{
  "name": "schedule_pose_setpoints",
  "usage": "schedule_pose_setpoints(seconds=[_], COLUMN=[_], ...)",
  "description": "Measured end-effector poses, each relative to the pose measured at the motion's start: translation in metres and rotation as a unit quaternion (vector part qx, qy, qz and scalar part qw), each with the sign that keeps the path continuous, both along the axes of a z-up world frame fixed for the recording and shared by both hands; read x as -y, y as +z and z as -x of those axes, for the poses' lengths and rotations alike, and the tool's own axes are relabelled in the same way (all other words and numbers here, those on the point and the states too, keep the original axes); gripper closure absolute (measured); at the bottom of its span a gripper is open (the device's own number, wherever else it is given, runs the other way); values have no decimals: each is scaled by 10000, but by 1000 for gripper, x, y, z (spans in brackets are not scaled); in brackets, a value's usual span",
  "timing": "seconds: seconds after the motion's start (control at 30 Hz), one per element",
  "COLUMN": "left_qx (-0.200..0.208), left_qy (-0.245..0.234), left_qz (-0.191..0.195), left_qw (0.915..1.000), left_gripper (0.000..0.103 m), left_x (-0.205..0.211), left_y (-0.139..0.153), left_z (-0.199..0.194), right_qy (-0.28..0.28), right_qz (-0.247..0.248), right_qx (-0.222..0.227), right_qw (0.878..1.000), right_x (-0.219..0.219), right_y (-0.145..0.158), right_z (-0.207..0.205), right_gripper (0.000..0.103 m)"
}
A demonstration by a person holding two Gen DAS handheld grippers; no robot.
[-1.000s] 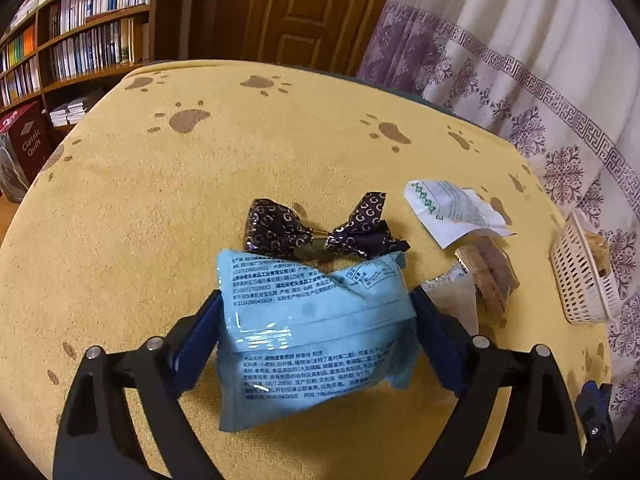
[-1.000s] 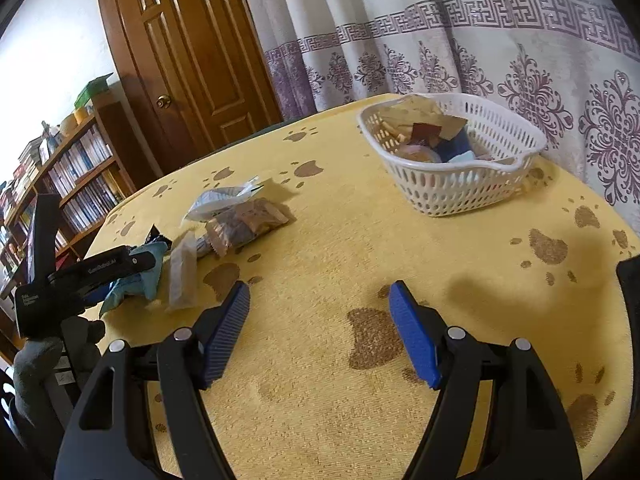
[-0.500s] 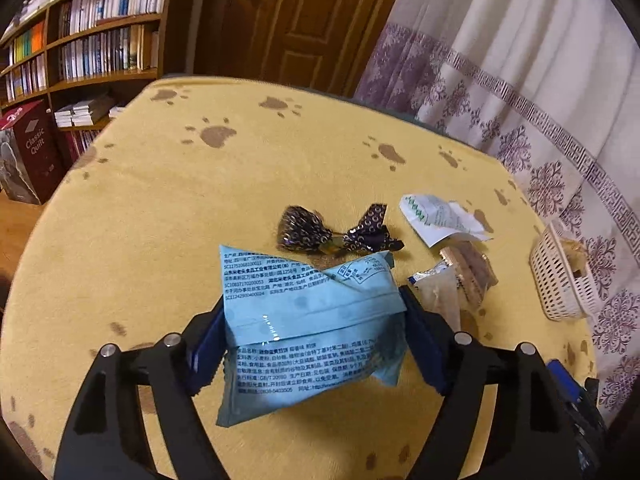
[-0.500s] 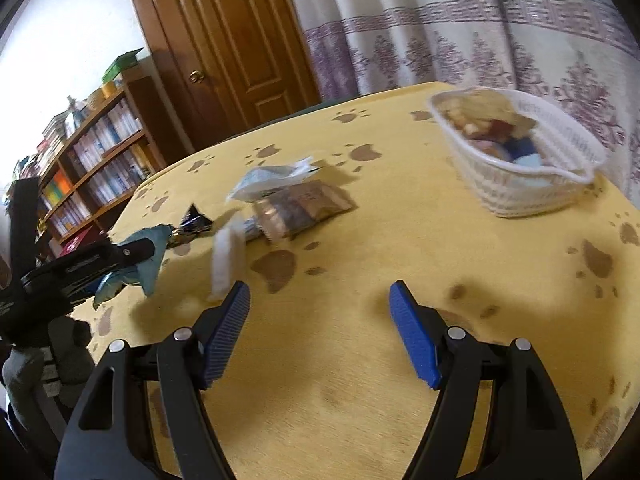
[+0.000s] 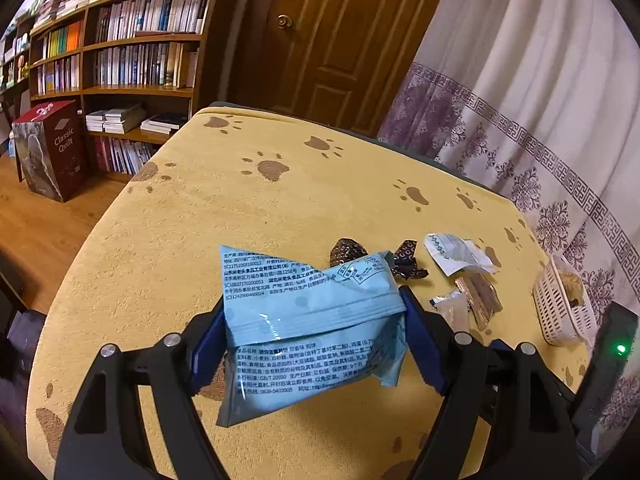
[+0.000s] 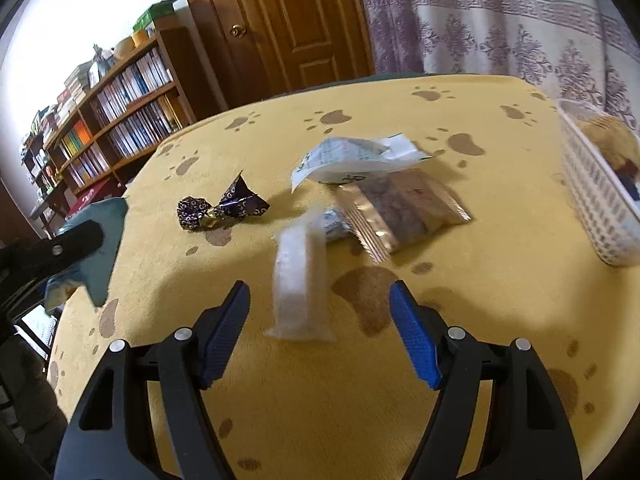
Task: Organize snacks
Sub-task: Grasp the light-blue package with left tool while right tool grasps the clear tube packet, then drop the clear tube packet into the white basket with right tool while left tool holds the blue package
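Note:
My left gripper (image 5: 310, 308) is shut on a light blue snack packet (image 5: 304, 292), pads pressing its two sides, and holds it clear above the yellow paw-print table (image 5: 240, 216). The right wrist view shows that blue packet (image 6: 100, 232) at the far left. My right gripper (image 6: 319, 292) is open and low over the table. A translucent white packet (image 6: 300, 280) lies just ahead, its near end between the fingers, untouched. Beyond it lie a brown foil packet (image 6: 404, 204), a white-green packet (image 6: 352, 158) and a dark twisted candy (image 6: 222, 208).
A white slotted basket (image 6: 596, 200) holding several snacks stands at the table's right edge, by the curtain. A bookshelf (image 5: 120, 48), a door and a red box (image 5: 52, 148) on the floor lie beyond the far left edge.
My left gripper has closed in on the blue packet and raised it off the table. My right gripper has swung left from the basket to the loose snacks, over the translucent packet.

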State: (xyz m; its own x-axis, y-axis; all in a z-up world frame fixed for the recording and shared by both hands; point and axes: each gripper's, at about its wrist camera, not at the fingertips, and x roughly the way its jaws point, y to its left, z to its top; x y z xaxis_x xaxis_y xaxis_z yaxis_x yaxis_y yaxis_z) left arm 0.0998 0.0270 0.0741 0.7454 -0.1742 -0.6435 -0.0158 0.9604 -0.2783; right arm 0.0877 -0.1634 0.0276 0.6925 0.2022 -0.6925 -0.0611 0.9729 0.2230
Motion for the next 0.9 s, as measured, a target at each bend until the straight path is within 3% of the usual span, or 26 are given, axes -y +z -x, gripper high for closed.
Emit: schedule_pose_setpoints(seconds=[0.37, 0.47, 0.9], left_qx=[-72, -71, -105], left_qy=[34, 22, -10], left_qz=[47, 35, -16], left_qw=[10000, 10000, 9999], left_gripper=[25, 25, 25], left_x=[1, 3, 7], left_y=[-6, -7, -13], left_z=[-2, -2, -3], right_qy=[117, 151, 101], right_qz=[352, 335, -16], right_qx=[-150, -157, 101], right_qw=[9992, 9992, 9999], right_x=[-16, -14, 0], right_y=[-9, -9, 9], right_z=[-21, -19, 15], right_gripper=[54, 69, 71])
